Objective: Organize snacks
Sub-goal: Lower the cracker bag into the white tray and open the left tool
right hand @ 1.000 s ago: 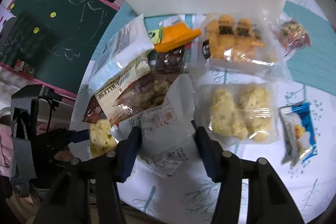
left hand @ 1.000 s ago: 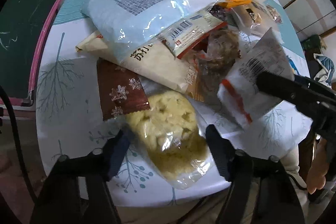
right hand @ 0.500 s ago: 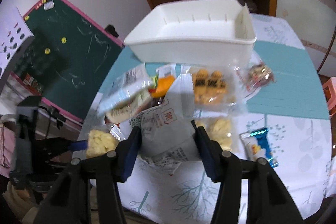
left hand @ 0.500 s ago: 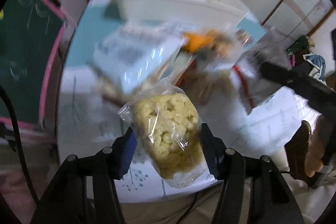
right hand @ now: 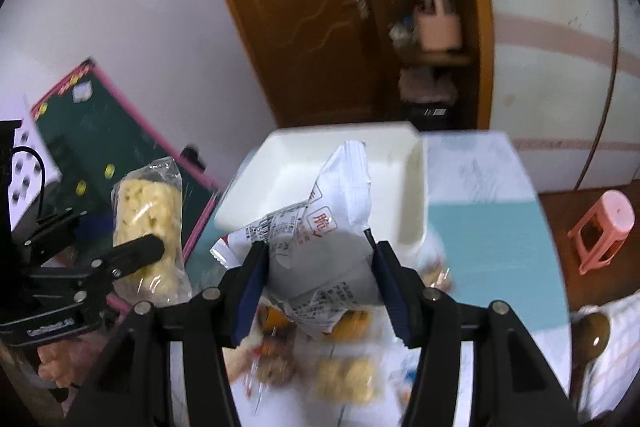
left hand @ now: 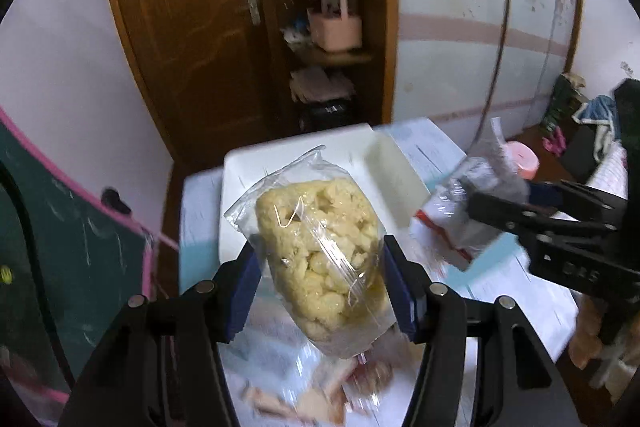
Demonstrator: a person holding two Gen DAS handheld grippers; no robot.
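Observation:
My left gripper is shut on a clear bag of yellow puffed snacks and holds it up in the air in front of the white bin. My right gripper is shut on a white printed snack packet, also lifted, with the white bin just behind it. The right gripper with its packet shows at the right of the left wrist view. The left gripper with the yellow bag shows at the left of the right wrist view.
Several snack packs lie blurred on the tree-patterned table below the grippers. A green chalkboard with a pink frame leans at the left. A pink stool stands on the floor at the right. A wooden cabinet is behind the table.
Both grippers have lifted their snack bags off the table and swung up and forward toward the white bin. The views now look level into the room.

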